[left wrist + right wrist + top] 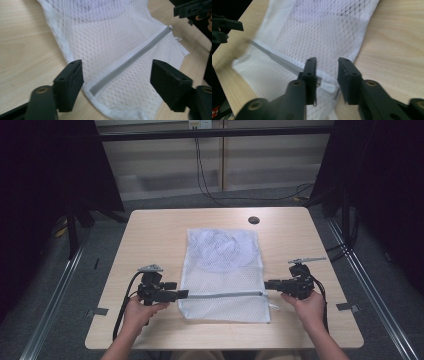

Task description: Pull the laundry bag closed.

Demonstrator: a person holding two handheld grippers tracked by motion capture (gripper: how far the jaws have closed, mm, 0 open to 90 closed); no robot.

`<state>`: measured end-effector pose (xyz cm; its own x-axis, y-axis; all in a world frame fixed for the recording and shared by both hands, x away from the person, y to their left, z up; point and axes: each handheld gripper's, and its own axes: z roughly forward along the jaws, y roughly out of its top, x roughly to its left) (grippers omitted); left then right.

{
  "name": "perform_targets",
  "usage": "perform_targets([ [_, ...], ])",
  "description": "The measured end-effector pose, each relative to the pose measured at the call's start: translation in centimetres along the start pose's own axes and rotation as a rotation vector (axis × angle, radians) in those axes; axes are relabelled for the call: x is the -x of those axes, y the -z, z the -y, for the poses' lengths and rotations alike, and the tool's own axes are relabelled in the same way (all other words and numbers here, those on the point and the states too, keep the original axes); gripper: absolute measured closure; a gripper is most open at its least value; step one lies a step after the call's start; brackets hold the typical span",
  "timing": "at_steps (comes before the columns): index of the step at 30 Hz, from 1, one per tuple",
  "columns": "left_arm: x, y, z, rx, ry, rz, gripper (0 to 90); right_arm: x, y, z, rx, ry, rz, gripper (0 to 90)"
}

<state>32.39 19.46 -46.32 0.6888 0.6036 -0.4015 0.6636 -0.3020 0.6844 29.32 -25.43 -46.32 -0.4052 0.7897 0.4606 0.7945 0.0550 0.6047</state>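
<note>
Now both claws stand open at the mesh bag's [223,275] grey zipper [130,60]: left claw [116,82] wide, right claw [327,80] narrower, gripping nothing.

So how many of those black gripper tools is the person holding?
2. The left gripper sits at the left edge of the mesh bag, by the zipper's left end; the right gripper at its right end.
</note>
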Motion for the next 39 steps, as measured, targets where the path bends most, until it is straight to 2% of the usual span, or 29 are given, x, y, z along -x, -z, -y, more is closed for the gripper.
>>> perform_targets([
  [8, -0.4, 0.6, 0.0, 0.017, -0.048, -0.053, 14.0, 0.1, 0.4, -0.2, 0.039, 0.033, 0.025, 46.9],
  [13, -0.8, 1.0, 0.0, 0.021, -0.066, -0.069, 11.7, 0.1, 0.6, -0.2, 0.031, 0.077, 0.065, 35.9],
  [15, -0.9, 1.1, 0.1, 0.024, -0.061, -0.078, 10.8, 0.0, 0.8, -0.1, 0.04, 0.103, 0.09, 30.6],
  [20, -1.3, 1.4, 0.1, 0.021, -0.077, -0.104, 9.7, 0.1, 1.3, 0.0, 0.038, 0.135, 0.119, 25.7],
  [24, -1.9, 1.8, 0.2, 0.038, -0.067, -0.114, 8.2, 0.4, 1.7, 0.2, 0.032, 0.159, 0.141, 21.3],
  [30, -2.9, 2.3, 0.5, 0.03, -0.07, -0.147, 7.9, 0.9, 2.4, 0.5, 0.082, 0.201, 0.182, 16.5],
  [32, -3.2, 2.5, 0.6, 0.035, -0.063, -0.152, 7.9, 1.1, 2.6, 0.6, 0.082, 0.211, 0.193, 16.3],
  [39, -4.1, 2.8, 1.0, 0.031, -0.057, -0.189, 8.1, 2.1, 2.2, 1.1, 0.07, 0.192, 0.228, 15.3],
])
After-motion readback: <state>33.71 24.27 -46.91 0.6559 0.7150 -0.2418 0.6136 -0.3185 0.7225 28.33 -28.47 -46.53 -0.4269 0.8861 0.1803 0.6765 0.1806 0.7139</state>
